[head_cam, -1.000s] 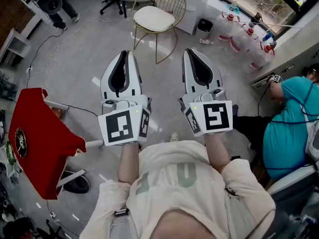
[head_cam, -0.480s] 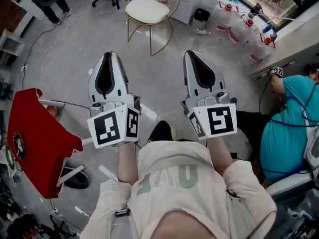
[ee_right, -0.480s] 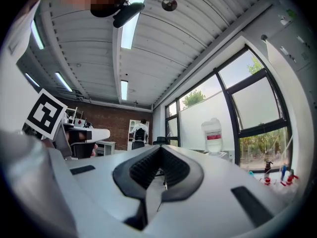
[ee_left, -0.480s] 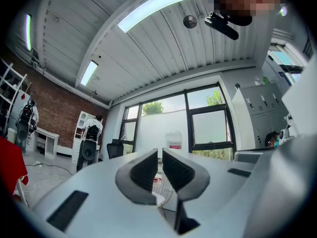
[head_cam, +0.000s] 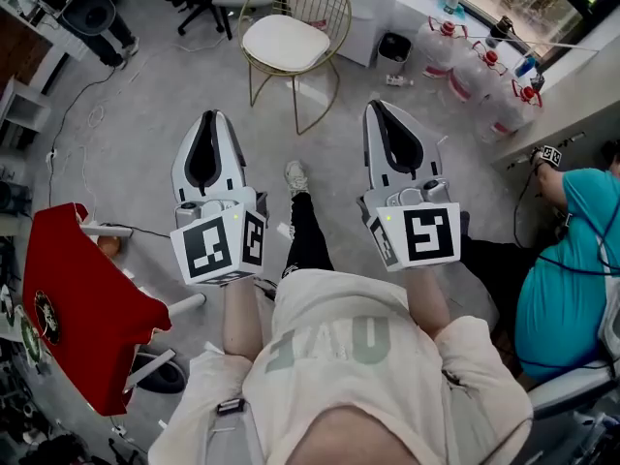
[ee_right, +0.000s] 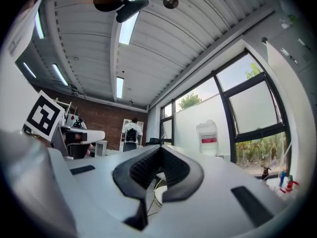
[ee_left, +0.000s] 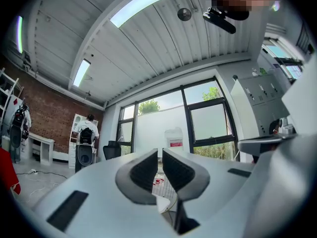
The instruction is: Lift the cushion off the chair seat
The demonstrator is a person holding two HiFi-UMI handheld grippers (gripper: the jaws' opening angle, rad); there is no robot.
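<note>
Head view: cushion (head_cam: 284, 42), likely soft and light, well ahead of left tool (head_cam: 209, 115) and right tool (head_cam: 374, 104), both closed empty; best pinched at opposite edges.

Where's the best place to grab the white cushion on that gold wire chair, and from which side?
Pinch the near rim of the white cushion, at lower left in the head view. It lies flat on the seat and the backrest of the gold wire chair curves around its far side, so the front is probably the open approach.
</note>
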